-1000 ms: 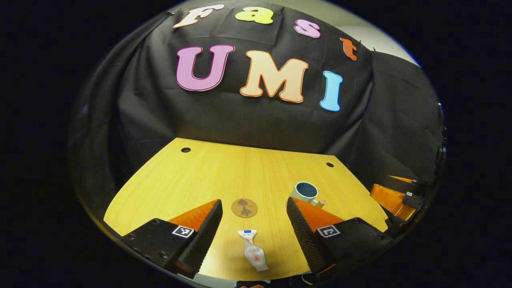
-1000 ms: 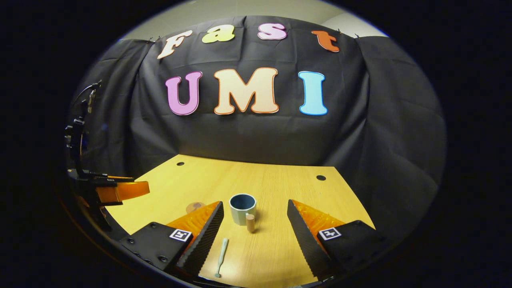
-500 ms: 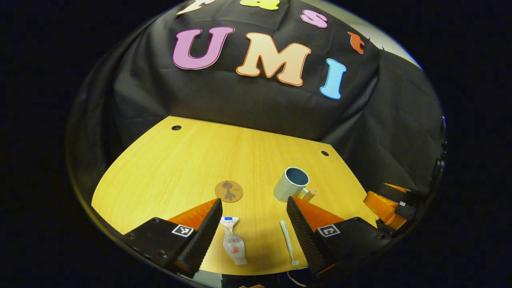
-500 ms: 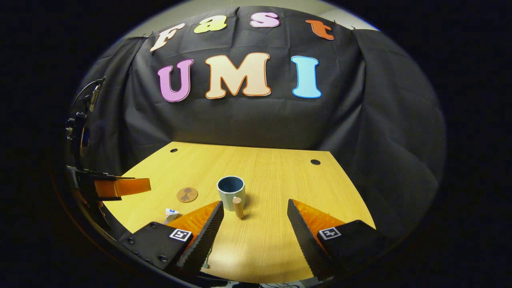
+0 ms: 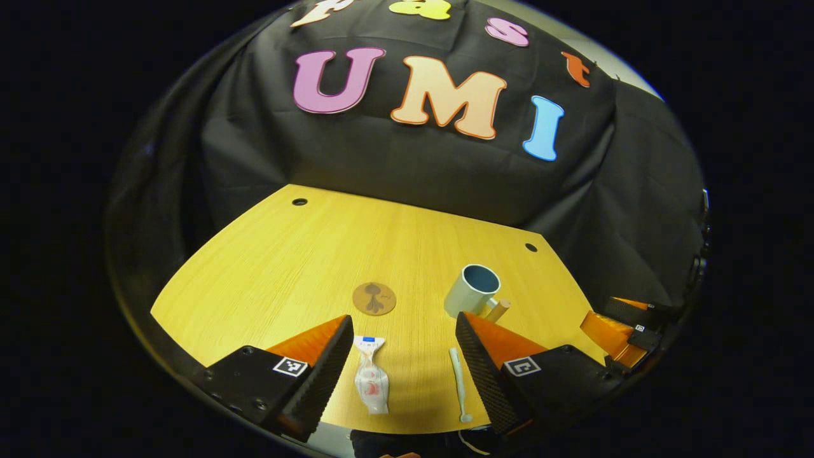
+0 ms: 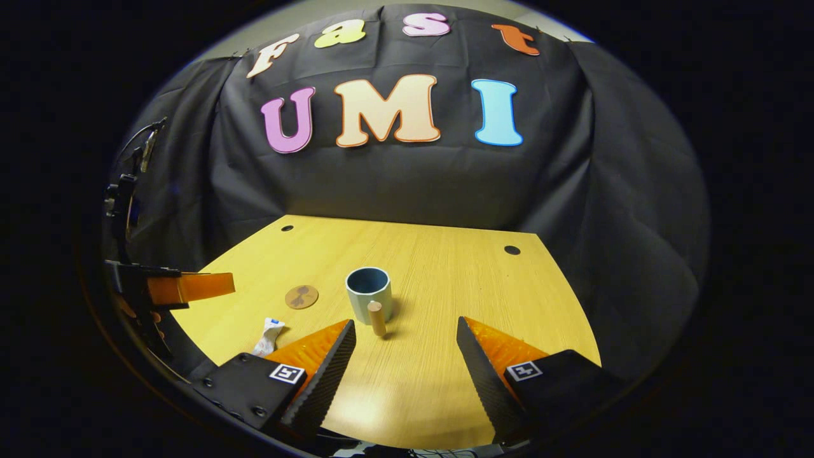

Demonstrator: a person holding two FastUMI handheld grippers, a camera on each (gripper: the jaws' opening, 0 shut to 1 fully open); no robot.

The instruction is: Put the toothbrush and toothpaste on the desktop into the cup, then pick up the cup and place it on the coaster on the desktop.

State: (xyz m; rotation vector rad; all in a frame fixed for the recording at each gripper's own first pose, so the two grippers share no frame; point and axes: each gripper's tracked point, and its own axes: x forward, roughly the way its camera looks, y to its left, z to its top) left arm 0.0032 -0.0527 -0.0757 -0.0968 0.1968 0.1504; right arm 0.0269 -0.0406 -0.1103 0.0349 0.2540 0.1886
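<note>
A pale blue-grey cup [image 5: 472, 291] [image 6: 369, 295] with a wooden handle [image 6: 377, 318] stands upright on the yellow desktop [image 5: 331, 254]. To its left a small round brown coaster [image 5: 374, 298] [image 6: 301, 296] lies flat. Near the desk's front edge lie a crumpled white toothpaste tube [image 5: 371, 381] [image 6: 267, 335] and a pale green toothbrush [image 5: 458, 383]. My left gripper [image 5: 404, 369] hovers open over the front edge, with tube and brush between its fingers' lines. My right gripper [image 6: 405, 375] is open, nothing in it, with the cup just ahead.
Two cable holes [image 5: 299, 201] [image 5: 530, 247] sit near the desk's back corners. The black cloth wall [image 6: 407, 184] closes off the back and sides. The other gripper [image 6: 184, 287] shows at the left of the right gripper view, and at the right of the left gripper view [image 5: 620, 327].
Both grippers have pulled back and risen over the second. The toothbrush came into the left gripper view, and slid out of the right gripper view under its left finger. Nothing on the desk moved.
</note>
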